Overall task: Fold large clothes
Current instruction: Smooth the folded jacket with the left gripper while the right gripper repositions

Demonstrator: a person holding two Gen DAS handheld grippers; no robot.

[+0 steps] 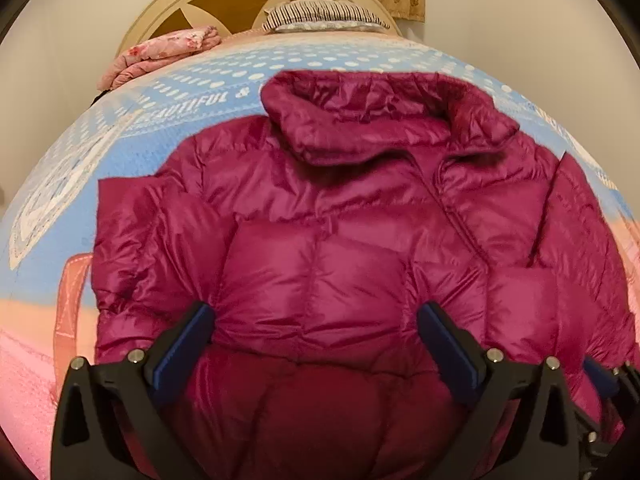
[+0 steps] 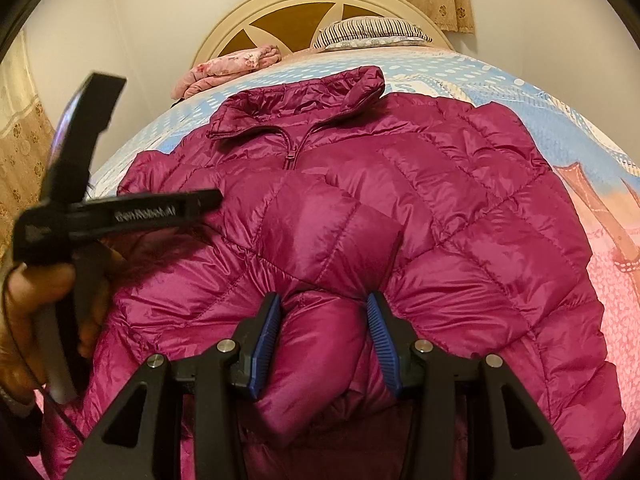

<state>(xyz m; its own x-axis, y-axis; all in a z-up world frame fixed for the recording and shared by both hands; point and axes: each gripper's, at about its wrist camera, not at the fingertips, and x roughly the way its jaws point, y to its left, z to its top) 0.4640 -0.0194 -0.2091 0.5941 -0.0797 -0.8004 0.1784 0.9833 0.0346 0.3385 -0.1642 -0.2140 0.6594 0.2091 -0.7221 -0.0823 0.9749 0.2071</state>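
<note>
A magenta quilted puffer jacket (image 1: pixel 340 220) lies front up on the bed, collar toward the headboard, with a sleeve folded across its front (image 2: pixel 328 224). My left gripper (image 1: pixel 316 320) is wide open, its blue pads resting on the jacket's lower body with fabric bulging between them. My right gripper (image 2: pixel 324 308) has its jaws partly closed around a puffy fold of the jacket's hem or sleeve (image 2: pixel 316 344). The left gripper and the hand holding it show at the left of the right wrist view (image 2: pixel 120 212).
The bed has a blue dotted and pink bedspread (image 1: pixel 80 184). A folded pink floral quilt (image 1: pixel 160 56) and a striped pillow (image 1: pixel 324 16) lie by the cream round headboard (image 1: pixel 168 4). Beige curtains (image 2: pixel 24 140) hang at the left.
</note>
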